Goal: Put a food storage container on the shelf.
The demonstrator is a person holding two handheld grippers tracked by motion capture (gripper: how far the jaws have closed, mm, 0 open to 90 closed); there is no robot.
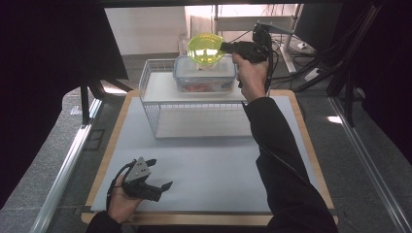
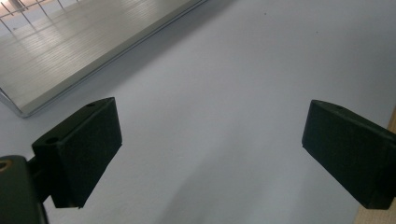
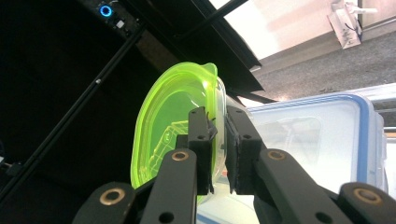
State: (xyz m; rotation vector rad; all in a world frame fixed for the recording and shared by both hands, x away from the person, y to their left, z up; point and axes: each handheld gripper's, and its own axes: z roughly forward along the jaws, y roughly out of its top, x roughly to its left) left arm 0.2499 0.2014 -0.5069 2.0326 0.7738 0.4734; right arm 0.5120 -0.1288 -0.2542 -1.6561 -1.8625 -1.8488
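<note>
My right gripper (image 1: 224,47) is shut on the rim of a translucent yellow-green lid (image 1: 205,47), held tilted in the air above a clear box with a blue-edged lid (image 1: 205,74). In the right gripper view the two jaws pinch the green lid (image 3: 173,126) between them, with the clear box (image 3: 308,140) behind. That box stands on the top shelf of a white wire rack (image 1: 160,87). My left gripper (image 1: 158,183) rests low near the table's front left, held in a hand, jaws wide apart. The left gripper (image 2: 210,158) has only the white table surface between its jaws.
The wire rack has a lower shelf (image 1: 204,122) open toward the front. The white mat (image 1: 214,165) lies on a wooden-edged table (image 1: 109,160). Dark curtains and metal frame rails flank both sides. Cables and equipment lie on the floor at the back right.
</note>
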